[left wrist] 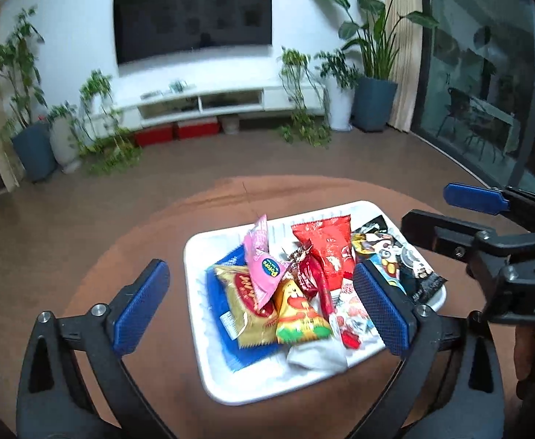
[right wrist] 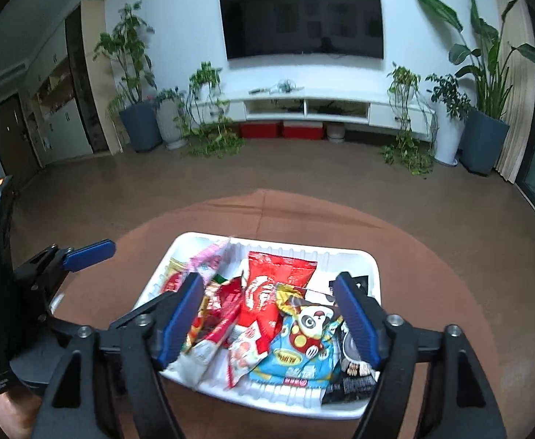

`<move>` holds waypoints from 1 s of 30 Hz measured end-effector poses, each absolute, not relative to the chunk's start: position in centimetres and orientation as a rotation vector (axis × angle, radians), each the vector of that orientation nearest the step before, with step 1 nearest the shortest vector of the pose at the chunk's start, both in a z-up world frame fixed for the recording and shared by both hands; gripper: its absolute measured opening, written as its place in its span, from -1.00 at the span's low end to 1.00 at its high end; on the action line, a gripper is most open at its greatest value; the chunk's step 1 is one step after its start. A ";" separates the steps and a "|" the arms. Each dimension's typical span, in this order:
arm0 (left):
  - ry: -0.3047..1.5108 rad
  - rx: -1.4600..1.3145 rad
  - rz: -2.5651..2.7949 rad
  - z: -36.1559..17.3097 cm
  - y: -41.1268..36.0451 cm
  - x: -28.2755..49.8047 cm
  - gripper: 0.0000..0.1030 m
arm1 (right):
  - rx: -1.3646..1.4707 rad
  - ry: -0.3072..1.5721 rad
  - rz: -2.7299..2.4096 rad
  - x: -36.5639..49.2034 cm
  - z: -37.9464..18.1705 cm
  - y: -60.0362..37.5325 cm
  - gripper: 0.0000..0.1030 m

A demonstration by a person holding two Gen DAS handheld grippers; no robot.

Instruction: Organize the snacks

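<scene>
snack packets heaped in white tray (left wrist: 209,376), pink packet (left wrist: 262,256) reading "poyopo", left tool (left wrist: 264,307) and right tool (right wrist: 275,322) wide, empty

Left gripper (left wrist: 264,303) is pointing downward, jaws spread wide, gripping nothing; right gripper (right wrist: 273,318) is hovering at its 3 o'clock, jaws likewise parted and empty.

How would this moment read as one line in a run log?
left gripper: open, empty | right gripper: open, empty | snack packets: piled in white tray | tray: on round brown table
</scene>
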State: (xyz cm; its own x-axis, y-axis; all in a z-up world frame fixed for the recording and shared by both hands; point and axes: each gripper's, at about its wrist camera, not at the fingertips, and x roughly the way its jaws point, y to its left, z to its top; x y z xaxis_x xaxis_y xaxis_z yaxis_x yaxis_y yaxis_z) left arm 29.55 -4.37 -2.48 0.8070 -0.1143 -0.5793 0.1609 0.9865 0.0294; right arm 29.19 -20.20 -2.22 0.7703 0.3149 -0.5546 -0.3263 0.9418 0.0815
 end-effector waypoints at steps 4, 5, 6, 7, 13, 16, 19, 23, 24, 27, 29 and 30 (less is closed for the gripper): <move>0.474 0.147 0.034 0.3 -5.3 23.2 0.98 | 0.053 0.488 0.336 24.9 -0.9 -22.2 0.78; 0.440 0.172 0.122 0.7 -5.6 21.4 0.99 | 0.071 0.454 0.324 23.8 -0.6 -22.7 0.81; 0.410 0.194 0.215 0.9 -5.8 19.6 0.99 | 0.096 0.400 0.299 22.2 -0.1 -23.5 0.90; 0.391 0.205 0.256 1.4 -6.2 18.8 0.99 | 0.114 0.352 0.277 20.8 0.3 -24.2 1.00; 0.375 0.152 0.178 3.3 -7.4 11.5 0.99 | 0.086 0.119 0.152 12.3 2.2 -25.9 1.00; 0.415 0.116 0.148 3.6 -7.9 8.8 0.99 | 0.046 0.081 0.136 9.1 2.5 -25.9 1.00; 0.477 0.064 0.111 3.2 -8.0 5.9 0.99 | 0.045 0.115 0.146 6.7 2.0 -25.9 1.00; 0.535 0.037 0.106 1.8 -8.3 1.9 0.99 | 0.068 0.245 0.162 5.0 0.1 -25.9 1.00; 0.546 0.034 0.105 1.4 -8.5 1.3 0.99 | 0.077 0.283 0.170 4.7 -0.6 -25.9 1.00; 0.577 0.006 0.094 0.1 -8.1 -0.5 0.99 | 0.092 0.331 0.179 3.8 -2.3 -25.9 1.00; 0.599 -0.017 0.089 -0.6 -7.8 -1.1 0.99 | 0.092 0.339 0.170 2.9 -3.2 -25.8 1.00; 0.614 -0.032 0.083 -1.0 -7.7 -1.4 0.99 | 0.090 0.345 0.162 2.6 -3.6 -25.7 1.00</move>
State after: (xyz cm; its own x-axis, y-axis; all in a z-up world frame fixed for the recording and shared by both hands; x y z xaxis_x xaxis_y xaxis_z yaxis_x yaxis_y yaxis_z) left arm -1.44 -7.71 -0.95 0.8142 0.0680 -0.5766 -0.0871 0.9962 -0.0055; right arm 2.62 -25.73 -3.57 0.9283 0.1736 -0.3287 -0.1430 0.9830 0.1151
